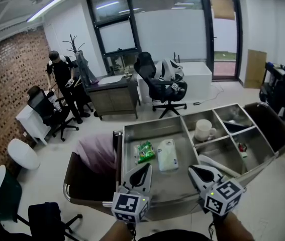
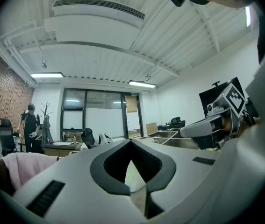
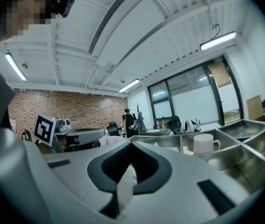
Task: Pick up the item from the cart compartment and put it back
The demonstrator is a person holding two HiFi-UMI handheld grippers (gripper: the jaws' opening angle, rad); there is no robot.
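Left tool (image 1: 145, 166), right tool (image 1: 196, 169): both pressed together, empty, hovering lower centre over cart (image 1: 132, 128); likely staging before reaching.

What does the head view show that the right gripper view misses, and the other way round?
Only the head view: the green packet and the white packet, lying in the cart's large compartment.
Only the right gripper view: the camera on the person's head and the long ceiling vent.
Both: the white mug in a smaller compartment, the left gripper with its marker cube, and the person in black standing near the brick wall.
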